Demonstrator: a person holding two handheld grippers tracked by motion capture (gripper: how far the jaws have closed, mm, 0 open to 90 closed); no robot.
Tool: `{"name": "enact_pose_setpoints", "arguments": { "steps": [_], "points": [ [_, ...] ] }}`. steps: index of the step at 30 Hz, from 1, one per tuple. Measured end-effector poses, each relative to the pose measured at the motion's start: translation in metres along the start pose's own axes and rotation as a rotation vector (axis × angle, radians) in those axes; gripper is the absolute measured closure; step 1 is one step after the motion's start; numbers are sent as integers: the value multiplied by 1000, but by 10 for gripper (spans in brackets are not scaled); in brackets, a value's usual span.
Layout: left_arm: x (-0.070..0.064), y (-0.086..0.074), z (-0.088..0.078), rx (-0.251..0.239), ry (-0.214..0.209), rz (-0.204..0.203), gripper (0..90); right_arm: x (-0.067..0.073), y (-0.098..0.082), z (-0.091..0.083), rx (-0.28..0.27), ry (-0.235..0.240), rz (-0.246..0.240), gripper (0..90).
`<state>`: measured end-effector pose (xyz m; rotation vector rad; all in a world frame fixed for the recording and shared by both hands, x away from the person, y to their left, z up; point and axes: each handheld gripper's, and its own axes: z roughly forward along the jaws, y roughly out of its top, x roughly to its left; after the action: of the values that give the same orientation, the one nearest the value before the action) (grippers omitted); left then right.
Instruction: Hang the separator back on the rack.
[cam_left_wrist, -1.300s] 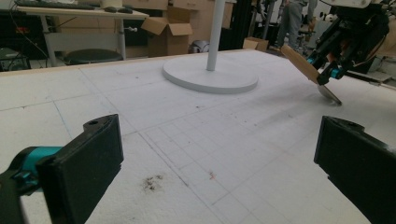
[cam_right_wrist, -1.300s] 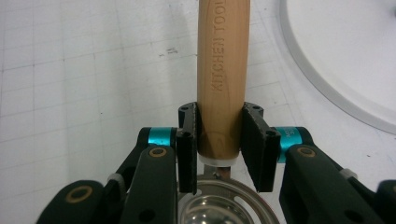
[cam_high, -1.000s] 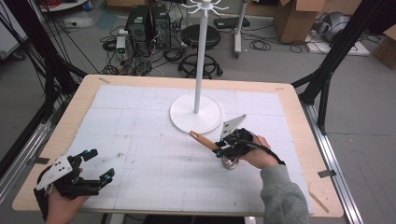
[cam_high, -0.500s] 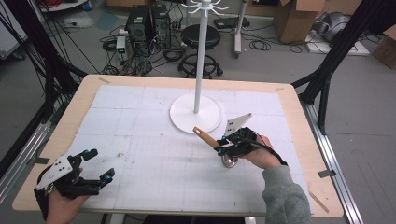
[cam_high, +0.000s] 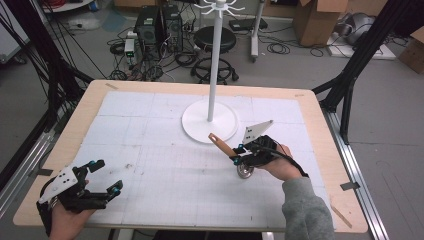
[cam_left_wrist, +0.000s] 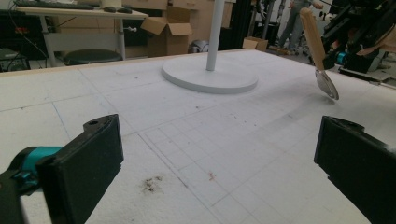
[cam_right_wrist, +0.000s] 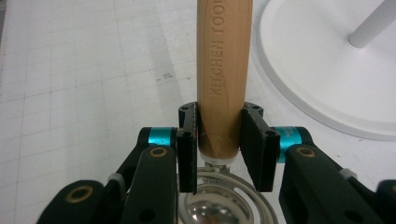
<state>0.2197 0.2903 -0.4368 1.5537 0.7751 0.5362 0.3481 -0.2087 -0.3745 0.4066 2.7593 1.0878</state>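
Between the pads of the right tongs (cam_right_wrist: 218, 149) sits the wooden handle of a kitchen tool (cam_right_wrist: 223, 70), gripped near its lower end, the jaws closed snugly on both sides of it. The handle rises up and away from the tongs toward the white stand base (cam_right_wrist: 327, 74), and it bears stamped lettering. Below the tongs hangs the tool's round metal head (cam_high: 244, 171), which may be a strainer or a wheel; the blur leaves that uncertain. In the high view the head looks close to the worktop (cam_high: 165, 170), though contact is hard to judge.

The left tongs (cam_high: 106, 178) rest low at the near left corner of the worktop, jaws spread wide with nothing between them. Far ahead of them stand the pole (cam_left_wrist: 215, 32) and the tool.
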Motion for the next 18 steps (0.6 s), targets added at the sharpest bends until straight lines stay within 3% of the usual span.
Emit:
{"name": "enact_pose_setpoints", "arguments": {
  "steps": [18],
  "points": [
    [-1, 0, 0, -3, -7, 1, 17, -2, -1, -15, -83, -8, 27, 695]
  ]
}}
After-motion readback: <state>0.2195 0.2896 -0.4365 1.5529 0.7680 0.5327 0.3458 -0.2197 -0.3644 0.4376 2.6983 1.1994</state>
